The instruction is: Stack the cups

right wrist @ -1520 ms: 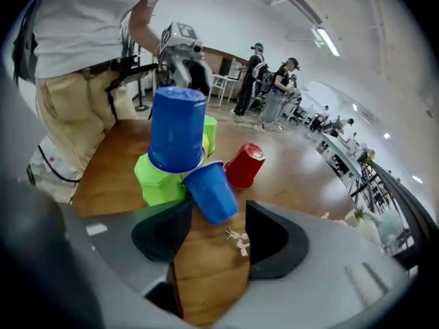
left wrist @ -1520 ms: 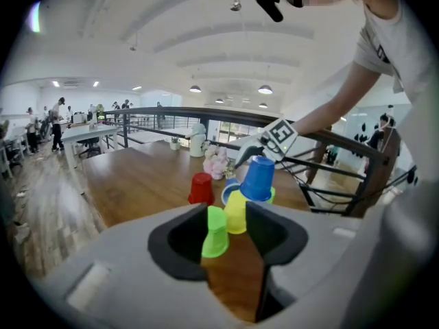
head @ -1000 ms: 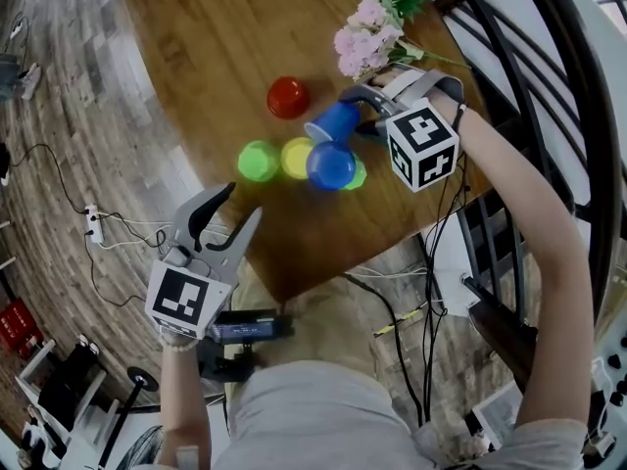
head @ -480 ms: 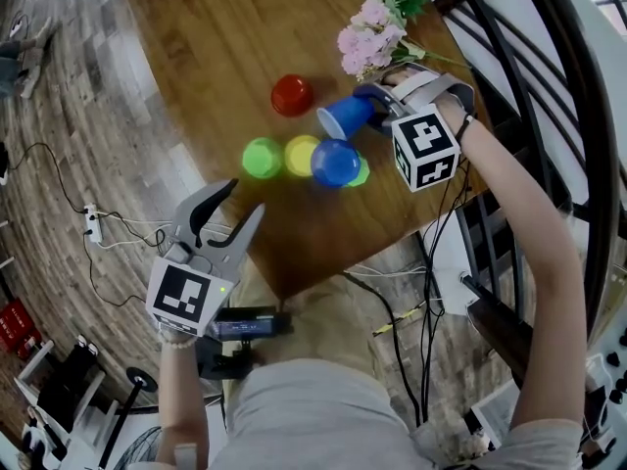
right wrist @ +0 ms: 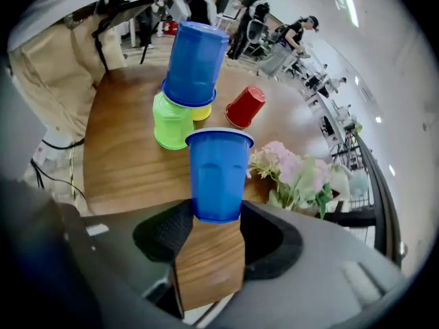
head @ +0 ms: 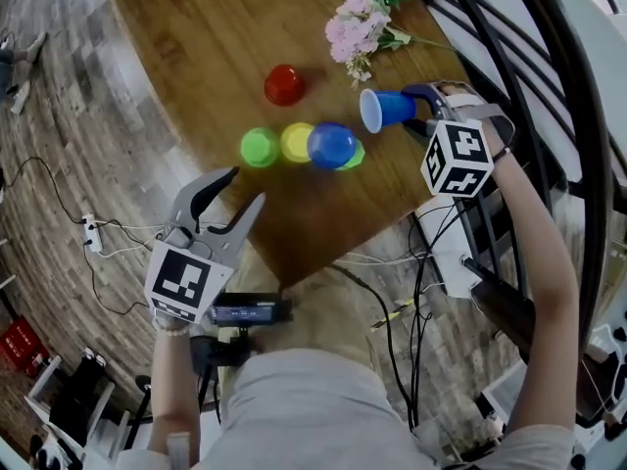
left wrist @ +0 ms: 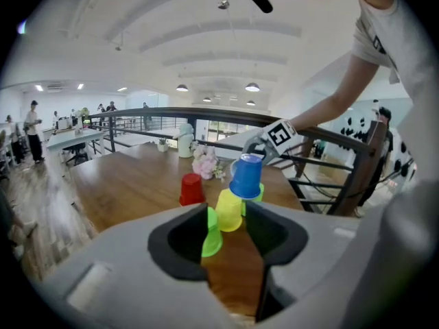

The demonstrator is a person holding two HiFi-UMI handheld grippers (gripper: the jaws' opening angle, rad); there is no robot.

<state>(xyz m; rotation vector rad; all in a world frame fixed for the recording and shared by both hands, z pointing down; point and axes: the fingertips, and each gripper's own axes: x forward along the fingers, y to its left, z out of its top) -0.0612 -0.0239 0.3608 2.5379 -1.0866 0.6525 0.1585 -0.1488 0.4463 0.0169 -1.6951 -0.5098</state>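
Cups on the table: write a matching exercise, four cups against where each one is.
1. red cup
2. yellow cup
3. sideways blue cup
4. upturned blue cup

A. on top of the light green cup
B. in the right gripper
C. alone, apart from the row
D. right beside the green cup

Pairs: 1-C, 2-D, 3-B, 4-A

Right tongs (right wrist: 218, 223) grip a blue cup (right wrist: 217, 173) by its base.

Pink flowers (head: 353, 29) on wooden table (head: 196, 37), black railing (head: 563, 57), wood-plank floor (head: 59, 86)
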